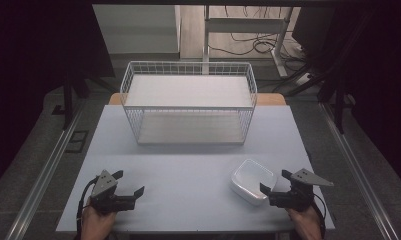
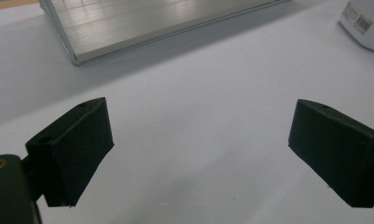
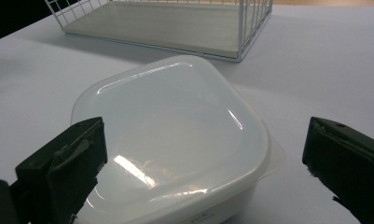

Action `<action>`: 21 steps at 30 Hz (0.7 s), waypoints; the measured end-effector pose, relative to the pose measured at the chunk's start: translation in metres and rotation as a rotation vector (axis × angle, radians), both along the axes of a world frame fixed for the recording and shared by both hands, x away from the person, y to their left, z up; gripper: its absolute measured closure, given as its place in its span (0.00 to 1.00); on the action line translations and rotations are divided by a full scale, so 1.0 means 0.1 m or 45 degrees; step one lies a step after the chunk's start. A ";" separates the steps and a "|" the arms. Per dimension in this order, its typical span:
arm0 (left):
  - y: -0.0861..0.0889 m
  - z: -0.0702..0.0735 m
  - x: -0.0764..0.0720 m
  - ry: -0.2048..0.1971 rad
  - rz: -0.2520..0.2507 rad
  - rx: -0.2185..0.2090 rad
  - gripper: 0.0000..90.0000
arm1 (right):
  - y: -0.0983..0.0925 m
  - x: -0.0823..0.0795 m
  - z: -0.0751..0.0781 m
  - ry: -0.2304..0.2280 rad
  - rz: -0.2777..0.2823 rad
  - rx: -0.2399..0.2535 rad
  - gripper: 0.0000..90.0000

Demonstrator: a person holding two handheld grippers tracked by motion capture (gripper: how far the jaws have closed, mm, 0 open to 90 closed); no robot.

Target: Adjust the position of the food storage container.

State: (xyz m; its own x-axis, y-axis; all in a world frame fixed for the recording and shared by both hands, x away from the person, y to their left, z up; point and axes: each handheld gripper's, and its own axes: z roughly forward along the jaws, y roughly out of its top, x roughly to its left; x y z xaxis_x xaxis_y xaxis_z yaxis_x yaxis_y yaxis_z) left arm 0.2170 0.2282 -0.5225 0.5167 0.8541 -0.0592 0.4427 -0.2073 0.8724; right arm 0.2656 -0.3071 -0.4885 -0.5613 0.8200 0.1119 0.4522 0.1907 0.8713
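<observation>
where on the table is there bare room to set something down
The widest bare patch lies in front of the basket, between the left gripper and the tub. Narrower strips run along either side of the basket. It is crowded only at the front right, where the right gripper sits by the tub.

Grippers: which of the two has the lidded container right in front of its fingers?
The right gripper: the white lidded container sits just ahead of its open fingers. The left gripper, also open, faces bare table.
</observation>
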 end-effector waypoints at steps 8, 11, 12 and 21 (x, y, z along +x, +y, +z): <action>-0.03 -0.01 0.01 0.044 0.011 0.041 0.04 | -0.02 0.02 -0.01 0.026 -0.013 0.001 0.00; -0.04 0.00 0.00 0.041 0.024 0.063 0.01 | -0.01 0.02 -0.01 0.024 -0.027 -0.025 0.00; -0.04 0.00 0.00 0.037 0.027 0.059 0.00 | -0.01 0.02 -0.01 0.033 -0.024 -0.040 0.00; -0.04 -0.01 0.01 0.059 0.018 0.047 0.01 | -0.01 0.01 0.02 0.049 -0.025 -0.055 0.04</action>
State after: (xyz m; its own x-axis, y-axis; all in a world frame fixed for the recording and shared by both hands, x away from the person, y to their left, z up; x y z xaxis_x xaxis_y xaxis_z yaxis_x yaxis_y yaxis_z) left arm 0.2177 0.2244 -0.5234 0.5020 0.8633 -0.0515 0.4857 -0.2322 0.8427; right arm 0.2671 -0.3078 -0.4866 -0.5411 0.8353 0.0970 0.4890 0.2187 0.8444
